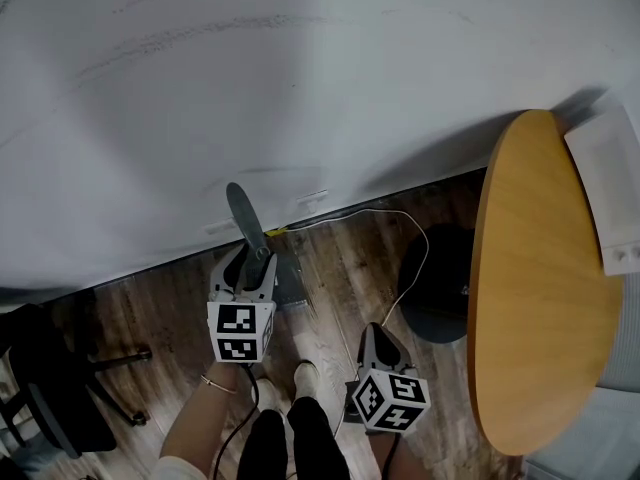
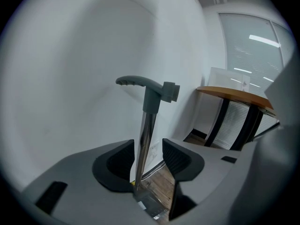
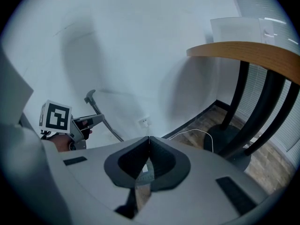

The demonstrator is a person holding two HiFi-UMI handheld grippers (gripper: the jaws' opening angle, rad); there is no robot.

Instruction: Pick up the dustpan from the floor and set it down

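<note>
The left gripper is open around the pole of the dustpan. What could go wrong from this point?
1. The left gripper's jaws stand apart around the dustpan's pole, so nothing holds it; the upright dustpan might tip over.
2. A white cable lies on the floor close by; the dustpan could catch on it if it is moved.

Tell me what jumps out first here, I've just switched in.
The dustpan stands upright by the white wall, with its pole between the open jaws of the left hand-held gripper, not gripped. A round wooden table fills the right of the head view. The right hand-held gripper hangs shut and empty to its left.
</note>
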